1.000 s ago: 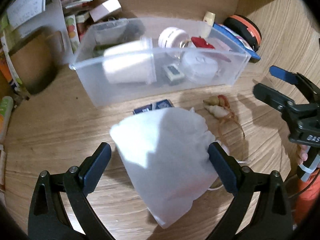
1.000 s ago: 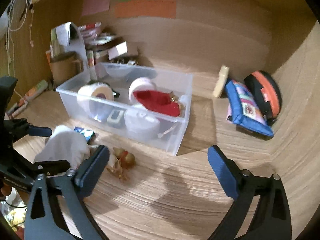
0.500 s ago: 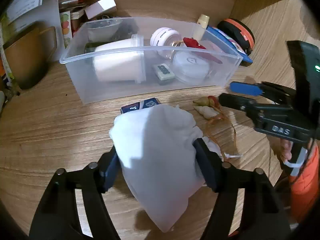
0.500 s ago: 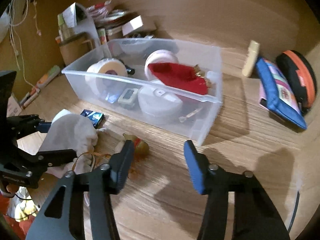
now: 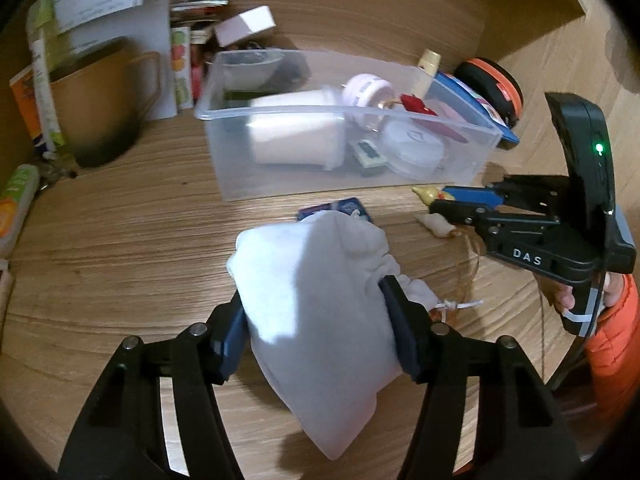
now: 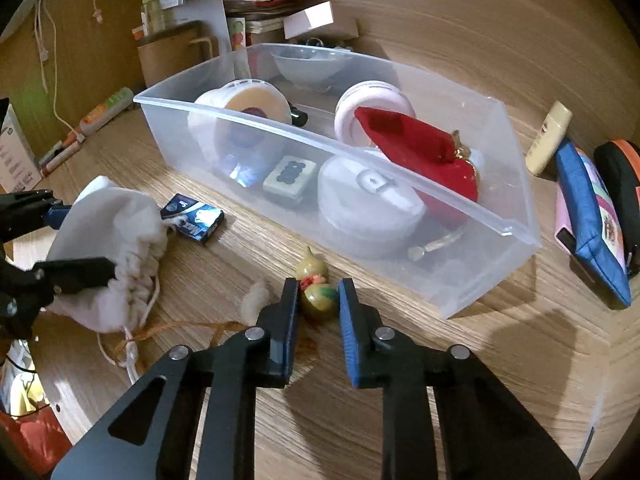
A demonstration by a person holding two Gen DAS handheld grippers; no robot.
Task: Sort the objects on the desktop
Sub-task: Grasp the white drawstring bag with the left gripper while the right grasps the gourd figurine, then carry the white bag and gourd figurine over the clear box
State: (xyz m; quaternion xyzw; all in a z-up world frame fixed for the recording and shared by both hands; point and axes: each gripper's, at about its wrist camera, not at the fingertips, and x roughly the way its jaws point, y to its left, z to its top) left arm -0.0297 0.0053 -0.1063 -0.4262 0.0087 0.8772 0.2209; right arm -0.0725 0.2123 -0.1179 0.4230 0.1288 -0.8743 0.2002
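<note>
My left gripper is shut on a white drawstring pouch, which rests on the wooden desk; the pouch also shows in the right wrist view. My right gripper has its jaws narrowed around a small yellow-green gourd charm with a brown cord, lying in front of the clear plastic bin. The pads stand at the charm's sides; firm contact is unclear. The bin holds a tape roll, jars, a red pouch and a tile.
A small blue box lies between the pouch and the bin. A blue pencil case and an orange-black case lie to the right. A brown mug, papers and boxes crowd the back left.
My left gripper has closed tighter on the white pouch. My right gripper has moved down to the gourd charm and its jaws have narrowed around it.
</note>
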